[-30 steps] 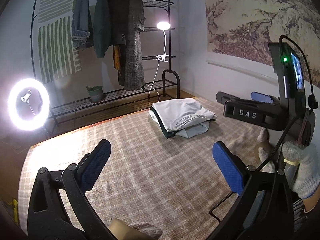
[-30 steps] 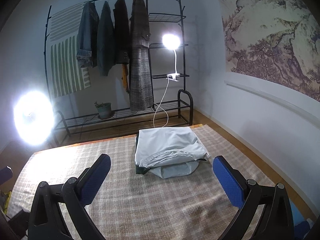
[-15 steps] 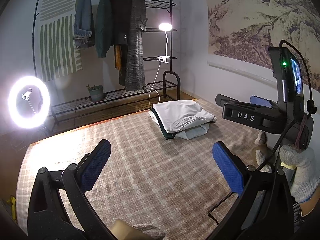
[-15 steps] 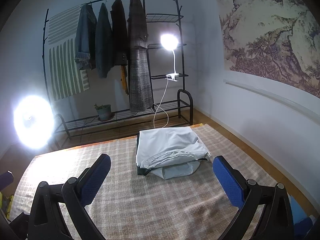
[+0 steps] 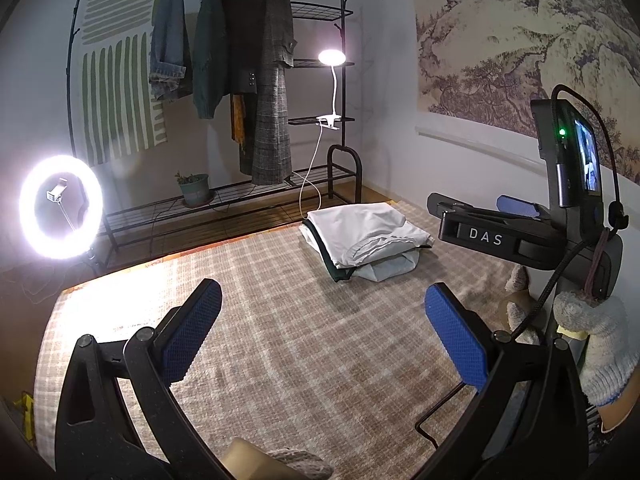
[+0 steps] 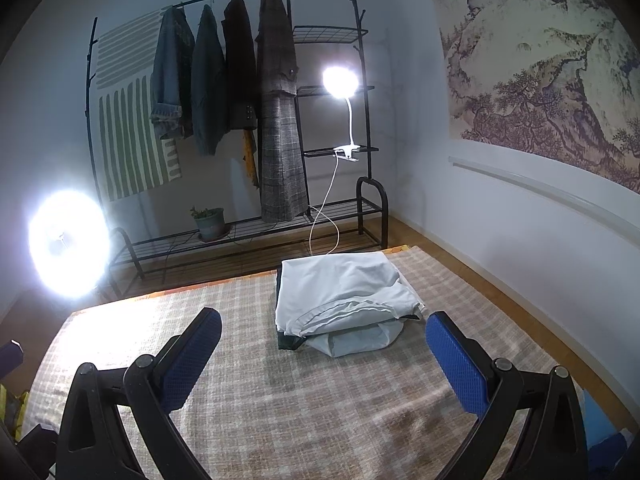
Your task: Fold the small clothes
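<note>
A stack of folded small clothes (image 5: pixel 366 242), white on top with a dark garment between, lies at the far side of a checked beige mat (image 5: pixel 280 320). It also shows in the right wrist view (image 6: pixel 344 300). My left gripper (image 5: pixel 320 340) is open and empty, held above the mat, short of the stack. My right gripper (image 6: pixel 320 354) is open and empty, just short of the stack. In the left wrist view the right gripper (image 5: pixel 492 220) appears at the right, held by a gloved hand (image 5: pixel 596 344).
A black clothes rack (image 6: pixel 256 120) with hanging coats stands behind the mat. A ring light (image 5: pixel 60 206) glows at the left. A clip lamp (image 6: pixel 340 82) shines on the rack. A potted plant (image 6: pixel 208 222) sits on the rack's lower shelf. The wall (image 6: pixel 520 240) runs along the right.
Both grippers have drifted slightly; the view has shifted a little. The stack has not moved and both stay open.
</note>
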